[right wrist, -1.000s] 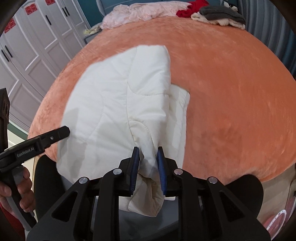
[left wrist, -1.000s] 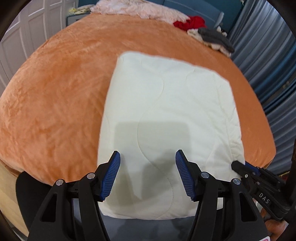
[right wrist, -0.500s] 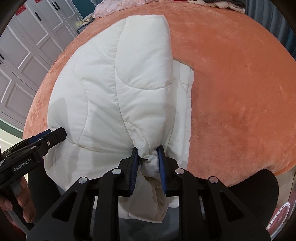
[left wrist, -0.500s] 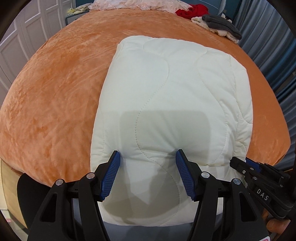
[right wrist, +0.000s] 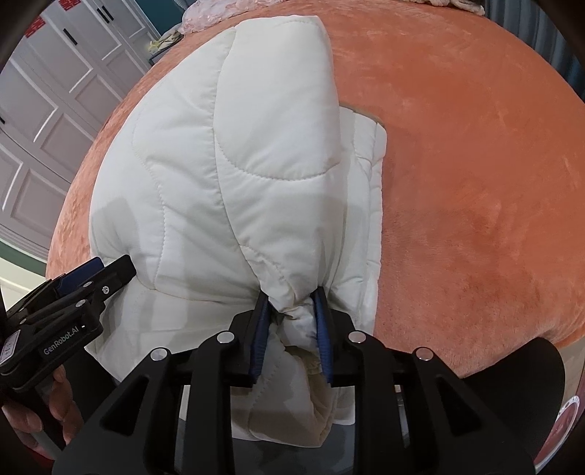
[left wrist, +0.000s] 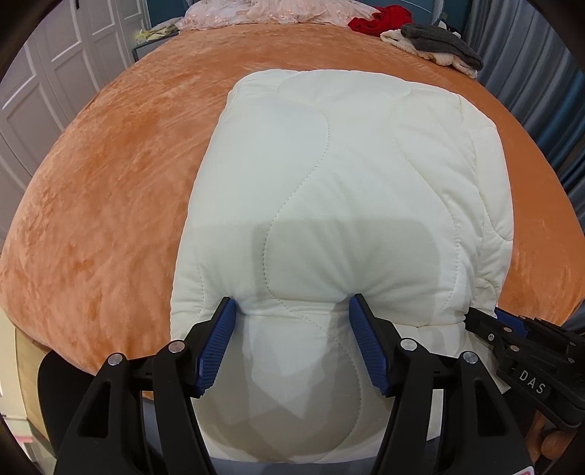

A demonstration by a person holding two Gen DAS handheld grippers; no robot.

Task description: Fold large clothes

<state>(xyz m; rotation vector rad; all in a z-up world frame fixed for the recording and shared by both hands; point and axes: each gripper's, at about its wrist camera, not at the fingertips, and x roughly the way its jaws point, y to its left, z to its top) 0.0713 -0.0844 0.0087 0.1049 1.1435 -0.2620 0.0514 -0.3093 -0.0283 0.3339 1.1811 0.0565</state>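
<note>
Here the cream quilted jacket (left wrist: 347,190) lies folded on the orange bed cover (left wrist: 109,190); the right gripper (right wrist: 290,310) pinches its bunched edge, the left gripper (left wrist: 290,310) clamps a wide fold, and a heap of clothes (left wrist: 431,47) lies beyond.

An orange plush bed (left wrist: 120,175) carries a folded cream quilted coat (left wrist: 347,190) near its front edge; along the far edge lie pink clothes (left wrist: 256,11), a red garment (left wrist: 380,20) and a grey-and-cream pile (left wrist: 438,49).
</note>
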